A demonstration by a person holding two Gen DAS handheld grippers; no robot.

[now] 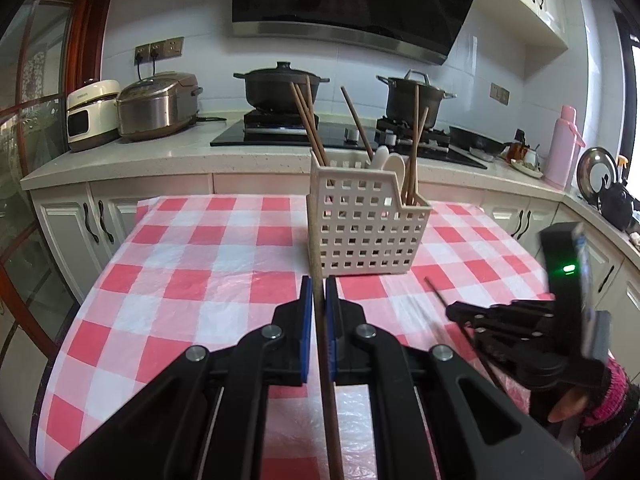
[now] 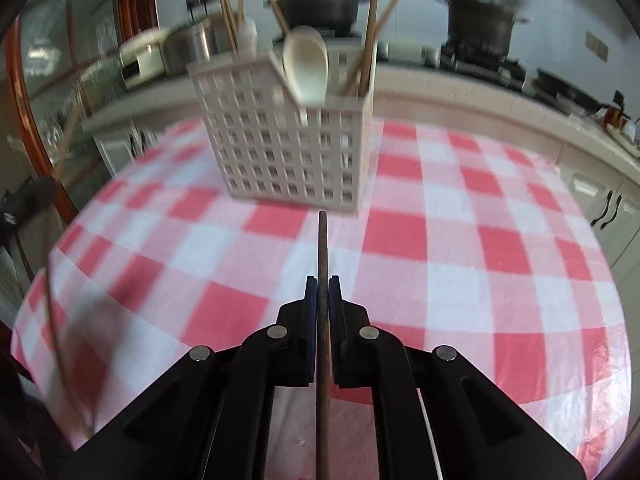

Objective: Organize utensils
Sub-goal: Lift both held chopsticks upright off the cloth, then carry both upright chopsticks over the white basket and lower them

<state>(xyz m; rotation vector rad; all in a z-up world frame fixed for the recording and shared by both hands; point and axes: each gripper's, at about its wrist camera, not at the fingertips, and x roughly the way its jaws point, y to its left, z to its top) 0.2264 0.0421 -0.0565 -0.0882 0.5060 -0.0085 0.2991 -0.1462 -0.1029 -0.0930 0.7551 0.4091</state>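
Both the left gripper and right gripper pinch a thin, stiff, light chopstick mid-shaft between the fingers, basket ahead.

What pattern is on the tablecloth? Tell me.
Red, pink and white checks on the tablecloth, clearest in the right wrist view.

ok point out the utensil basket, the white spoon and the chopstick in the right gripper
utensil basket [image 1: 362, 236], left wrist view, on its perforated front wall
white spoon [image 2: 306, 66], right wrist view, on the bowl of the spoon
chopstick in the right gripper [image 2: 322, 248], right wrist view, on the shaft ahead of the fingertips
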